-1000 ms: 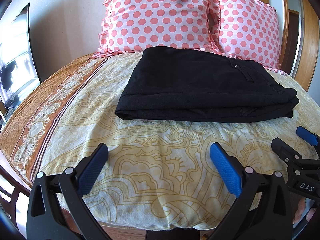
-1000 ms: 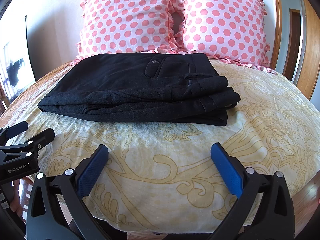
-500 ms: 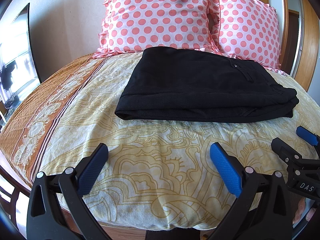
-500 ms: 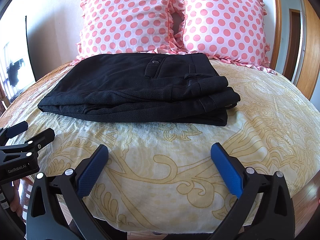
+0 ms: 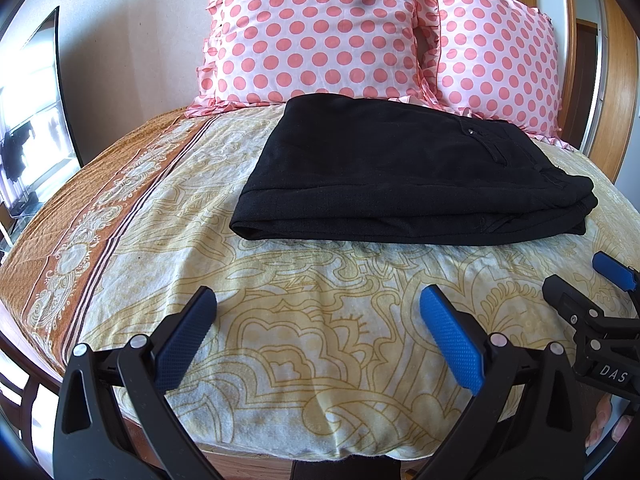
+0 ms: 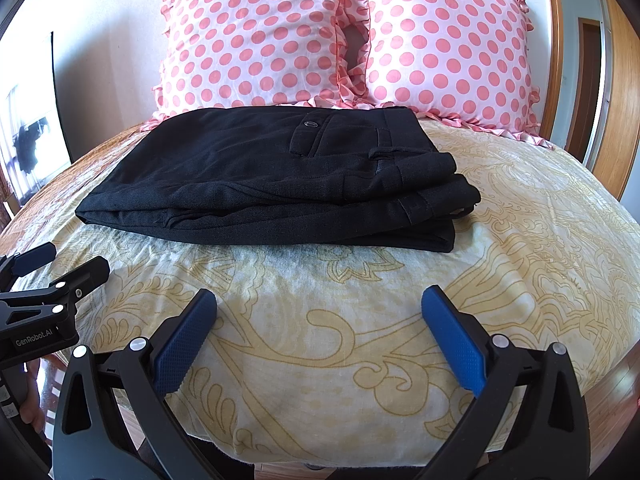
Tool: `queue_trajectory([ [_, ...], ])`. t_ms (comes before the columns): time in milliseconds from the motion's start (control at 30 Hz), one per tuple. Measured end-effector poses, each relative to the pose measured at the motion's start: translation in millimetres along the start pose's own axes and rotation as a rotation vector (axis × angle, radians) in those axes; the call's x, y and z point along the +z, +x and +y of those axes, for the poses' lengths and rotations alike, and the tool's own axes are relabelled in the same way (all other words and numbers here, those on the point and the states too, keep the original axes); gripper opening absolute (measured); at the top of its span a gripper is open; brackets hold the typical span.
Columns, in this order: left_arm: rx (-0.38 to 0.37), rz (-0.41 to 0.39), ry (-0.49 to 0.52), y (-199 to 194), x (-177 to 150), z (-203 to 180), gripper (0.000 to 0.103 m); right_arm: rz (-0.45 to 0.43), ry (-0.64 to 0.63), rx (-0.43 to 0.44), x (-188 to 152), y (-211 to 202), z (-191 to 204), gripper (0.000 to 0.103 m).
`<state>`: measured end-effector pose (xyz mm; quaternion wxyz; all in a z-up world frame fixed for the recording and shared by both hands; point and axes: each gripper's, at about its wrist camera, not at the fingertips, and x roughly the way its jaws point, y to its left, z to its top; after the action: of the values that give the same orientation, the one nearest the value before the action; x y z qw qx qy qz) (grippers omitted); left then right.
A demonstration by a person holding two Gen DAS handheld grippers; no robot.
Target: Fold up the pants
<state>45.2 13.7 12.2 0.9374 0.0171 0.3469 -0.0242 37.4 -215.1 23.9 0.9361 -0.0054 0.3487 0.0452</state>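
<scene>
Black pants (image 5: 404,176) lie folded in a flat rectangular stack on the bed, waistband and button pocket to the right; they also show in the right wrist view (image 6: 280,184). My left gripper (image 5: 318,334) is open and empty, hovering near the bed's front edge, well short of the pants. My right gripper (image 6: 320,334) is open and empty, likewise short of the pants. The right gripper shows at the right edge of the left view (image 5: 588,284); the left gripper shows at the left edge of the right view (image 6: 60,264).
The bed (image 5: 304,280) has a yellow patterned sheet with an orange border on the left. Two pink polka-dot pillows (image 6: 256,36) (image 6: 444,44) stand behind the pants against the wall. A wooden door frame (image 6: 624,92) is at right.
</scene>
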Motion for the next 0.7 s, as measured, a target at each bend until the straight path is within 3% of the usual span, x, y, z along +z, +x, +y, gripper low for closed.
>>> queue_trajectory([
  [700,-0.005,0.007,0.005,-0.2,0.5,-0.5,0.101,-0.003,0.001,-0.001,-0.7,0.1,0.4,0.102],
])
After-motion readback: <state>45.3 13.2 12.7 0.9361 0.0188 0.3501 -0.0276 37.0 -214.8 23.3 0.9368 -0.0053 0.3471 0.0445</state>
